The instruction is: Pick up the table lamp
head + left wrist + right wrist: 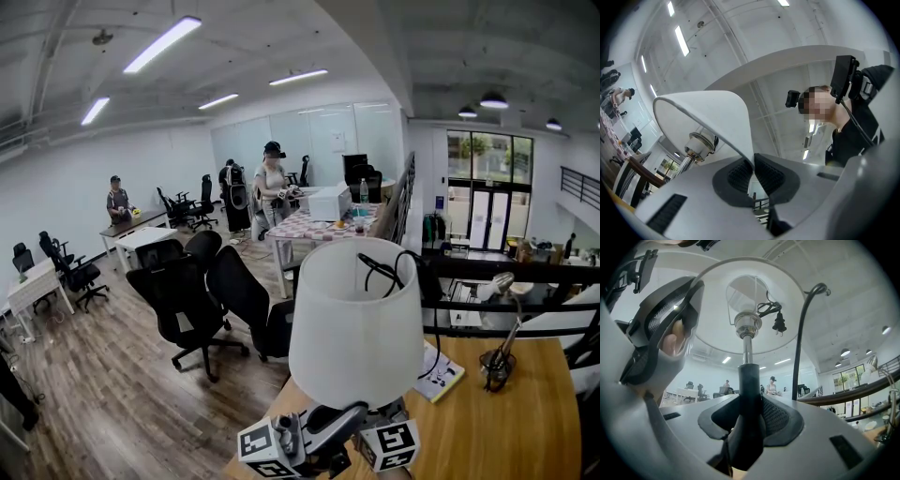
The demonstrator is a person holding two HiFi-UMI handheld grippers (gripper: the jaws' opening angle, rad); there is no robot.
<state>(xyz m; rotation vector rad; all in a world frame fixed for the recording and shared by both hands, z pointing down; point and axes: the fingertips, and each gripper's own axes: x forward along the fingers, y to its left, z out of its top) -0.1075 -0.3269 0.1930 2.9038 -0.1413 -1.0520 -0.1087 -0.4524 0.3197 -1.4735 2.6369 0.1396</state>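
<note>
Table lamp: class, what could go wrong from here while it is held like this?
1. The left tool pinches only the thin edge of the lampshade; that edge may dent or slip out.
2. The loose cord arches past the lampshade, its plug dangling inside; it could snag or swing.

Two lamps: white-shaded lamp (pixel 354 319) at 6 o'clock, gooseneck lamp (pixel 498 364) at 4 o'clock. Two hand-held grippers: left hand-held gripper (pixel 753 168), right hand-held gripper (pixel 749 413). One desk (pixel 506 431). One booklet (pixel 441 375). Three black chairs (pixel 178 291) bunched at 8 o'clock, more farther off.
</note>
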